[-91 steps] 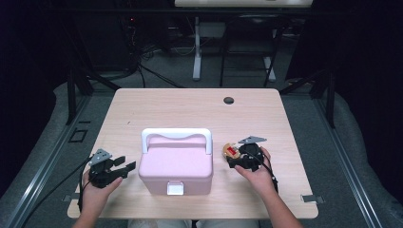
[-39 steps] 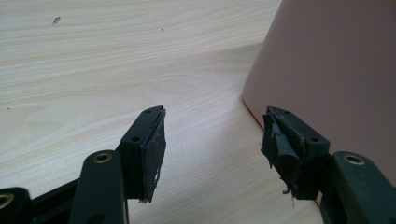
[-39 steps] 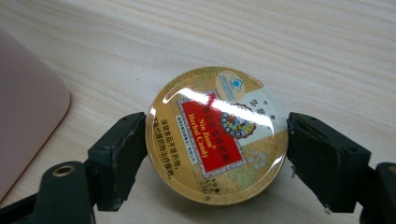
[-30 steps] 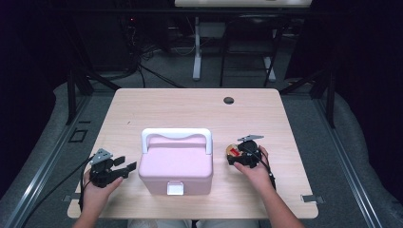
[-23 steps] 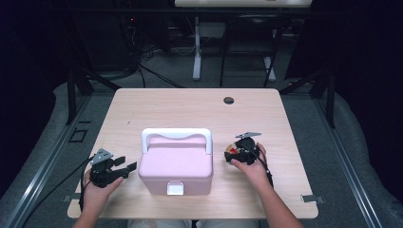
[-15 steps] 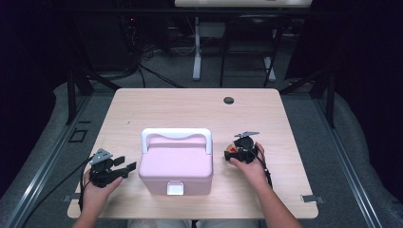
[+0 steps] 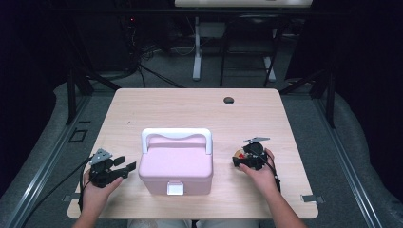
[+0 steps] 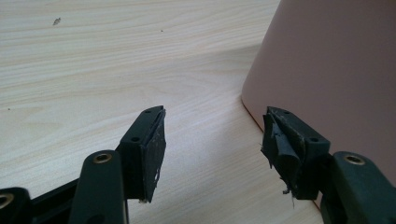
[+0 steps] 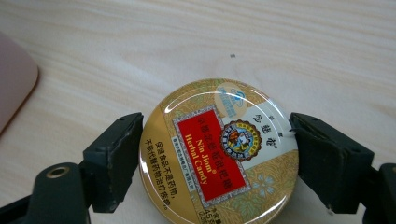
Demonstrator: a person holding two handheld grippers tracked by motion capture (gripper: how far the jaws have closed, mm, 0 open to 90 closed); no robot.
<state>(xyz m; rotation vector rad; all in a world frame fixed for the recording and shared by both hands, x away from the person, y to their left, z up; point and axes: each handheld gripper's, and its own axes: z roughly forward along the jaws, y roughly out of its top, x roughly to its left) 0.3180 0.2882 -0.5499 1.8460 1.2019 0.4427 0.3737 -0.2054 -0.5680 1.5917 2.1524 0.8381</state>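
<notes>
A round gold candy tin [image 9: 219,149] with a red label lies flat on the wooden table [image 7: 190,109], right of a pink lidded box [image 7: 176,166] with a white handle [image 7: 176,134]. My right gripper [image 9: 215,156] is shut on the tin, one black pad against each side of its rim; in the high view the right gripper [image 7: 241,158] points left toward the box with the tin [image 7: 239,153] at its tips. My left gripper [image 7: 127,167] rests open and empty at the box's left side. In the left gripper view its jaws [image 8: 212,140] stand apart, close to the pink box wall [image 8: 336,70].
A dark round cable hole [image 7: 228,100] sits near the table's far edge. The box has a white latch [image 7: 175,189] on its front. Bare tabletop lies behind the box. Dark floor, cables and desk legs surround the table.
My right gripper has slid a little to the left over the tin until its jaws flank it. The left gripper and the box have not moved.
</notes>
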